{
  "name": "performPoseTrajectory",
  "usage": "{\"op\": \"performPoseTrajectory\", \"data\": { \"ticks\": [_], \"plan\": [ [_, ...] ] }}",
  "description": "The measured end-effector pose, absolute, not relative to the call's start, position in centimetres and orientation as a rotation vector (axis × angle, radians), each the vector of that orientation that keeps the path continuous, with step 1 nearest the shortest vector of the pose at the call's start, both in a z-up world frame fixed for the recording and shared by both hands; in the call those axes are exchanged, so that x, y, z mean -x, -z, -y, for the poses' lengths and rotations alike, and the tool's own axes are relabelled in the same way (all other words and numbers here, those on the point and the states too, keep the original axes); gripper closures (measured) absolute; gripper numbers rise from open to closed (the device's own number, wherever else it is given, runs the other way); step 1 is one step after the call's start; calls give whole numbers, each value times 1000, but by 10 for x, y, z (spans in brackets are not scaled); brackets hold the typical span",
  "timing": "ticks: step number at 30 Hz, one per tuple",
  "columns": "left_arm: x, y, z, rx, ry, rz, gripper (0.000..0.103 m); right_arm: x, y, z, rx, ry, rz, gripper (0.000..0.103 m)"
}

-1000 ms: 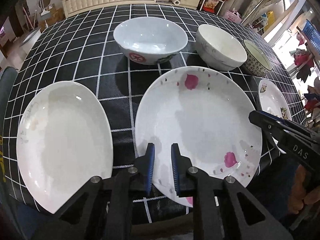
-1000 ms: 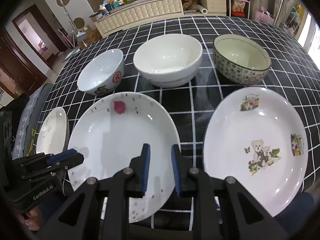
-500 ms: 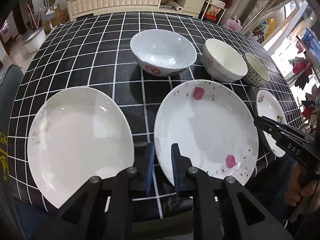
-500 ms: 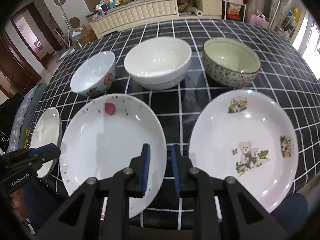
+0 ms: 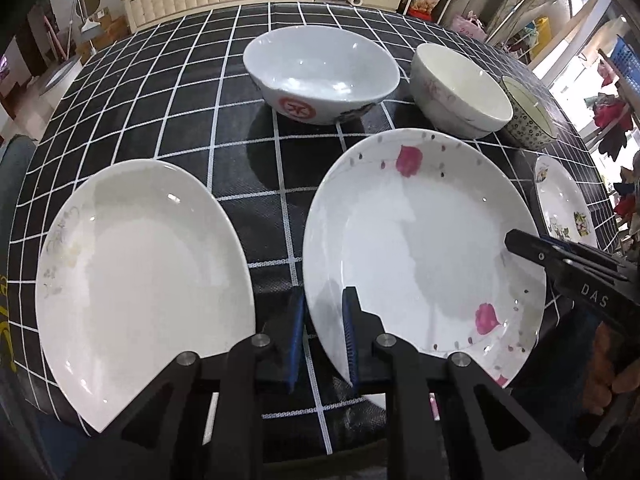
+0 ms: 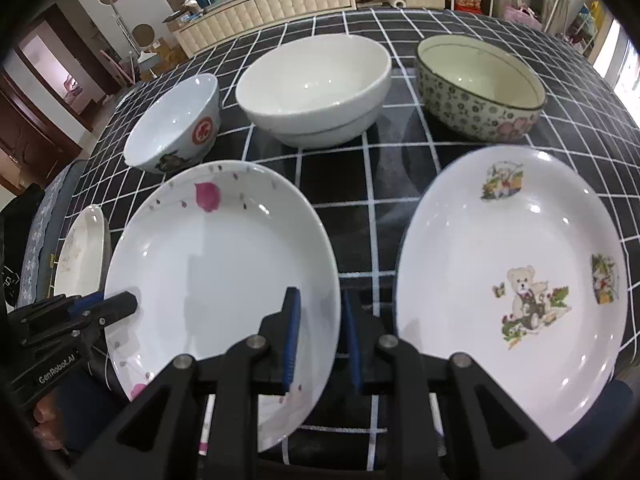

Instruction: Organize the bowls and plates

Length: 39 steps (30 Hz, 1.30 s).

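on left gripper point(image 6: 72, 320): "GenRobot.AI" | right gripper point(image 5: 568, 264): "DAS"

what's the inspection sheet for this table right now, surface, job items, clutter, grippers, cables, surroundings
surface: black tablecloth with white grid, lying flat.
job's things: three plates in front: plain white plate, pink-petal white plate, teddy-bear print plate. Three bowls behind: white bowl with red emblem, plain white bowl, floral-patterned bowl. None stacked.
clutter: nothing seen on the table.
grippers: left gripper straddles the petal plate's near-left rim, jaws apart; right gripper straddles its right rim, jaws apart.
cables: nothing seen.
surroundings: cream tufted sideboard with items on top, dark wooden doorway.
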<state>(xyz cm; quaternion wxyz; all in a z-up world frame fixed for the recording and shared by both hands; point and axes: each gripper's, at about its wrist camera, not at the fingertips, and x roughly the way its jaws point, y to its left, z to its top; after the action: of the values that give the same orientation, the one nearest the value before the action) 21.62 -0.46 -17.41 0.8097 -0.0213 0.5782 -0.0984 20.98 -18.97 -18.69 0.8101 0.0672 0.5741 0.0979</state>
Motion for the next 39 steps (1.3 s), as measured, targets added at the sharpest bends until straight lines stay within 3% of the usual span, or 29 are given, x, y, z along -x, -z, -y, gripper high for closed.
{"op": "performPoseTrajectory", "data": {
  "ticks": [20, 39],
  "plan": [
    [-223, 182, 16, 53, 167, -1224, 85, -200, 180, 186, -148, -158, -1215, 78],
    [-181, 126, -52, 98, 69, -1101, 85, -195, 133, 118, -83, -302, -1134, 78]
  ]
}}
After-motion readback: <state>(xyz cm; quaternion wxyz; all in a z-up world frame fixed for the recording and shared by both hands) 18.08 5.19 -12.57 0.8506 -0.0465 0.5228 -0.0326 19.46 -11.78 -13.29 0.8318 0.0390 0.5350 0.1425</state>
